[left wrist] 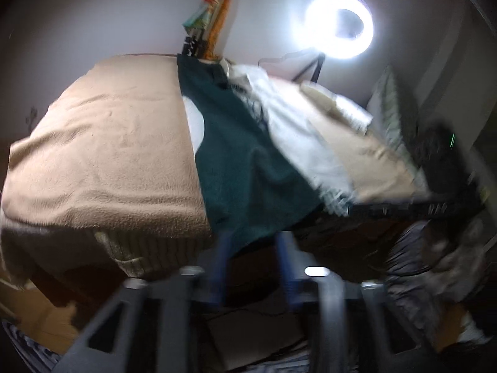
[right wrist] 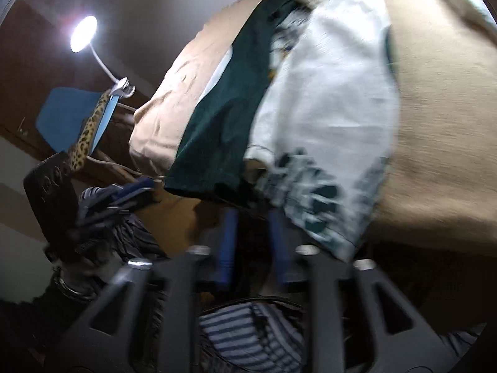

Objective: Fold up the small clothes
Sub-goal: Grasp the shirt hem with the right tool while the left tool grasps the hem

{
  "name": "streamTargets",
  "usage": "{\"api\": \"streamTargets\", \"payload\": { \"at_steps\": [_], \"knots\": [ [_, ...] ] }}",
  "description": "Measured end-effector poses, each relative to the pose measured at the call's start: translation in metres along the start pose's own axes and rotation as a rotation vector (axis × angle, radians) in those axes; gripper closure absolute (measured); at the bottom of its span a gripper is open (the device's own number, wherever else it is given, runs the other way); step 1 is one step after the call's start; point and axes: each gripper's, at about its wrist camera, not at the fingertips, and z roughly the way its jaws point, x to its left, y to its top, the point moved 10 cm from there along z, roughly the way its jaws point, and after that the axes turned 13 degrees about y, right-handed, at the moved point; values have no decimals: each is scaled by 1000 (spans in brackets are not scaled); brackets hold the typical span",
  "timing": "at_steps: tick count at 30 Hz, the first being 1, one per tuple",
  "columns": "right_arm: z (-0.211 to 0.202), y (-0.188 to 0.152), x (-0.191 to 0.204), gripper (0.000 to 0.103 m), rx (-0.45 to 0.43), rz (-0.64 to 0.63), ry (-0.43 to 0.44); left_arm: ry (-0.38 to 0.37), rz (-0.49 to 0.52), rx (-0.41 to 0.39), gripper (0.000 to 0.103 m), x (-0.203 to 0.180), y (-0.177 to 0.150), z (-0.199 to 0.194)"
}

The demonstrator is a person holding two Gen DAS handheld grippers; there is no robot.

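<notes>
Hanging over the near edge of the fuzzy tan blanket (left wrist: 102,155), the dark green garment (left wrist: 245,168) drops its soft hem just ahead of your left gripper (left wrist: 253,242), whose blue fingers stand apart, empty. Your right gripper (right wrist: 253,217) gapes likewise, below the crumpled white printed garment (right wrist: 326,93) lying beside the green one.

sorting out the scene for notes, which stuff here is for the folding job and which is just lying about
For the job: dark green garment, white garment, left tool, right tool.

Lying about: tan blanket, ring light, desk lamp, leopard-print strap.
</notes>
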Motion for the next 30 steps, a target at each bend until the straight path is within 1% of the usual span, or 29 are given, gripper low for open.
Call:
{"api": "streamTargets", "payload": {
  "at_steps": [1, 3, 5, 7, 10, 12, 13, 15, 16, 17, 18, 19, 20, 21, 22, 23, 26, 30],
  "knots": [
    [-14, 0, -9, 51, -39, 12, -29, -30, -51, 4, 51, 6, 5, -3],
    [-30, 2, -26, 51, -77, 51, -63, -57, -120, 28, 51, 15, 11, 0],
    [-44, 3, -49, 51, -114, 110, -101, -60, -181, 53, 50, 25, 16, 9],
    [-46, 3, -61, 51, -118, 141, -116, -94, -253, 112, 50, 32, 16, 25],
    [-40, -1, -68, 51, -98, 178, -76, -152, -310, 175, 51, 28, 9, 38],
    [-37, -4, -66, 51, -81, 189, -35, -166, -314, 194, 52, 24, 5, 42],
    [-34, -6, -65, 51, -72, 199, -12, -170, -316, 206, 54, 23, 4, 44],
    [-29, -8, -62, 54, -54, 198, -3, -186, -330, 222, 61, 22, 3, 47],
    [-27, -8, -62, 55, -44, 198, 2, -191, -338, 232, 67, 22, 3, 49],
    [-23, -7, -62, 57, -35, 207, 16, -199, -345, 240, 71, 20, 2, 50],
    [-19, -6, -62, 59, -30, 219, 34, -205, -346, 248, 72, 19, 2, 51],
    [-16, -5, -62, 63, -25, 234, 53, -208, -345, 254, 79, 18, 1, 51],
    [-12, -4, -63, 73, -20, 249, 73, -211, -341, 258, 88, 17, 1, 52],
    [-10, -4, -63, 85, -15, 258, 85, -216, -338, 264, 91, 15, 1, 53],
    [-7, -3, -64, 89, -9, 265, 96, -222, -338, 262, 99, 14, 1, 53],
    [-5, -3, -65, 92, -6, 268, 102, -225, -334, 260, 103, 14, 2, 53],
    [-10, -3, -61, 99, -18, 261, 110, -231, -295, 229, 103, 11, 10, 43],
    [-39, 5, -51, 100, -90, 242, 139, -236, -286, 167, 103, 10, 26, 23]
  ]
}}
